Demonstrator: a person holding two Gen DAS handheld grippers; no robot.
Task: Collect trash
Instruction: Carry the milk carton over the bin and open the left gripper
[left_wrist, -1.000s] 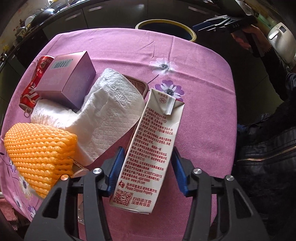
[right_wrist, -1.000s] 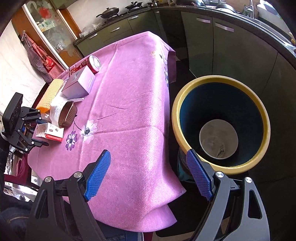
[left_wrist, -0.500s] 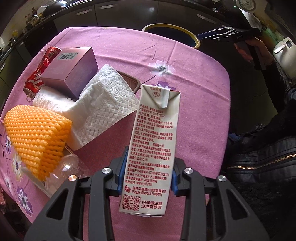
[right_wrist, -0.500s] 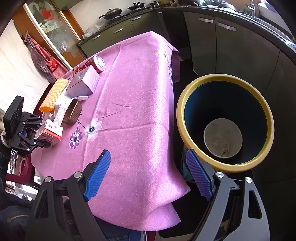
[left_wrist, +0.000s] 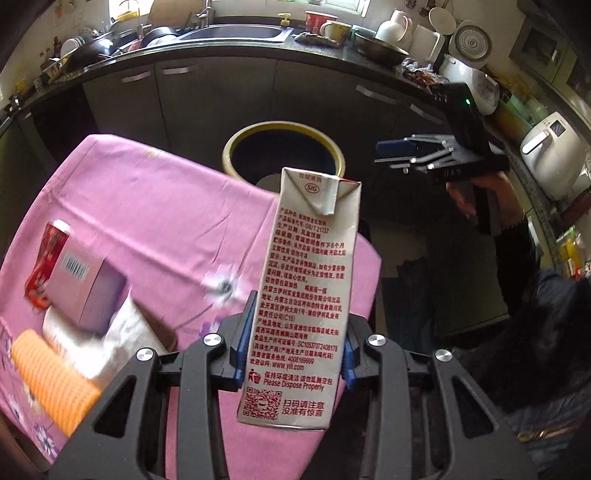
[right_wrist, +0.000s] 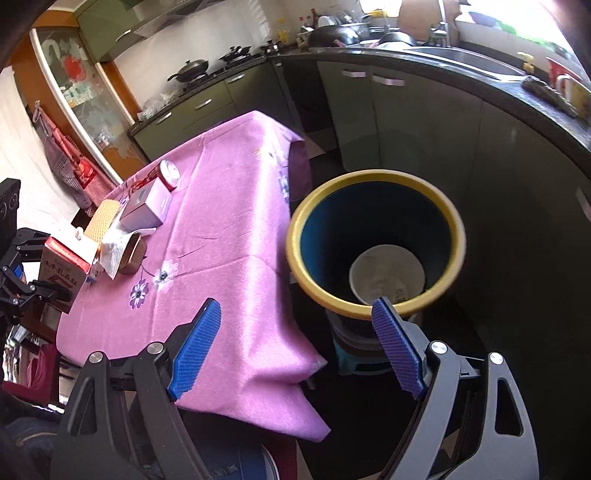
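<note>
cup (right_wrist: 386, 275) in bin (right_wrist: 375, 236), beside table (right_wrist: 236, 236)

Pink-clothed table (right_wrist: 229, 236) with can (right_wrist: 168, 173), box (right_wrist: 147, 206), tissue (right_wrist: 110, 251).

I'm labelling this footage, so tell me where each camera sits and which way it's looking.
Left wrist: on the left gripper, facing the held milk carton, table and bin; a hand shows.
Right wrist: on the open right gripper, facing down at the bin and tablecloth.
Shared: bin, carton, tablecloth.
</note>
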